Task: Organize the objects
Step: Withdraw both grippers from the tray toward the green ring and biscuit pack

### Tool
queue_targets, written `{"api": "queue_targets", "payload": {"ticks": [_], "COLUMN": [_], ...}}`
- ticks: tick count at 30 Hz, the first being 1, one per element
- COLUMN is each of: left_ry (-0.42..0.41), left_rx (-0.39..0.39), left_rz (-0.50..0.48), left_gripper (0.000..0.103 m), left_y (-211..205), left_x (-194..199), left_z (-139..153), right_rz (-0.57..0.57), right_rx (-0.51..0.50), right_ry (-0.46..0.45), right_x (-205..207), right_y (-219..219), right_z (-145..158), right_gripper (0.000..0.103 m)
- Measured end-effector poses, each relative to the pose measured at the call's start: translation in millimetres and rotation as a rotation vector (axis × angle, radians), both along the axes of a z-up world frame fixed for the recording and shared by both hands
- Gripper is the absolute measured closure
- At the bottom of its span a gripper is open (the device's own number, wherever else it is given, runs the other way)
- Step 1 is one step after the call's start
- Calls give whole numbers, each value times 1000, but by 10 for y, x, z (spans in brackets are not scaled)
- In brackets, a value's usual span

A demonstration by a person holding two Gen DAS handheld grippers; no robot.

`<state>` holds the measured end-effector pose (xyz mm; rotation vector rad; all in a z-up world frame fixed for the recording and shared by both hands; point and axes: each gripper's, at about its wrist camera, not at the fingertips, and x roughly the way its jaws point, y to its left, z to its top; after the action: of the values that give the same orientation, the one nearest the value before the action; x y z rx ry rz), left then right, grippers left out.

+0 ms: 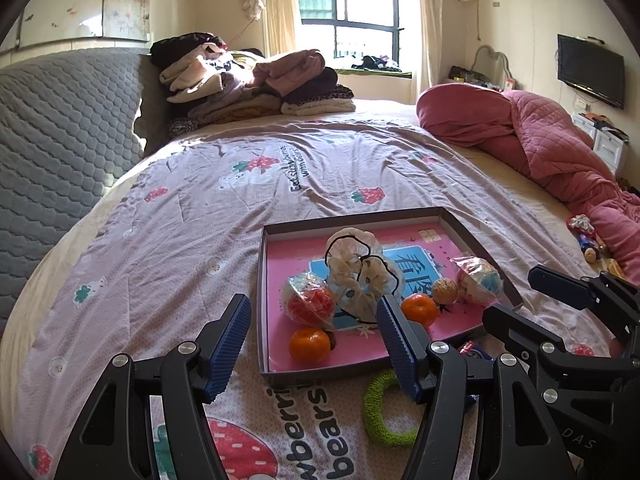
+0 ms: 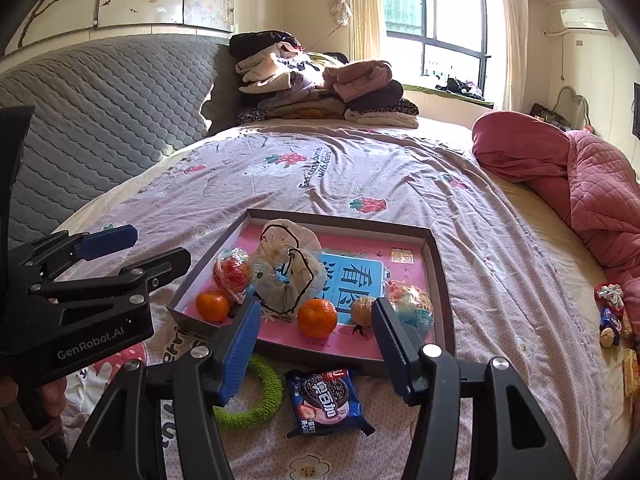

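Here, on the bed (image 2: 400, 168), the left gripper (image 1: 314, 334) hangs with jaws wide and empty, and the right gripper (image 2: 314, 340) with jaws partly apart, also empty. Left to right on the near sheet lie one green ring (image 2: 256, 394) and one cookie packet (image 2: 326, 400), both just outside the tray (image 2: 438, 280). A sound next move, I judge: close squarely on the packet's middle, lift clear of the rim. The tray holds two oranges (image 2: 317, 317), several wrapped bundles.
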<state>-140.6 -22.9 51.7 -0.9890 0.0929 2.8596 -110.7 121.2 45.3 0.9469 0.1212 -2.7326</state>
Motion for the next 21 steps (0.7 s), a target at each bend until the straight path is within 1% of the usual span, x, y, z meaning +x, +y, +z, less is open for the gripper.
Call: {"api": "queue_targets", "payload": {"ticks": [12, 21], "left_ry": [3, -3], "left_rx": [-3, -15], "left_rz": [-2, -11], "left_gripper": [36, 36], "left_y": [15, 59], "left_x": [221, 352], "left_z": [11, -2], "right_rz": [1, 4], "right_rx": [6, 10], "right_ry": [18, 16], "right_x": [171, 265], "right_y": [26, 53], "right_z": [83, 78], "right_gripper": [46, 46]}}
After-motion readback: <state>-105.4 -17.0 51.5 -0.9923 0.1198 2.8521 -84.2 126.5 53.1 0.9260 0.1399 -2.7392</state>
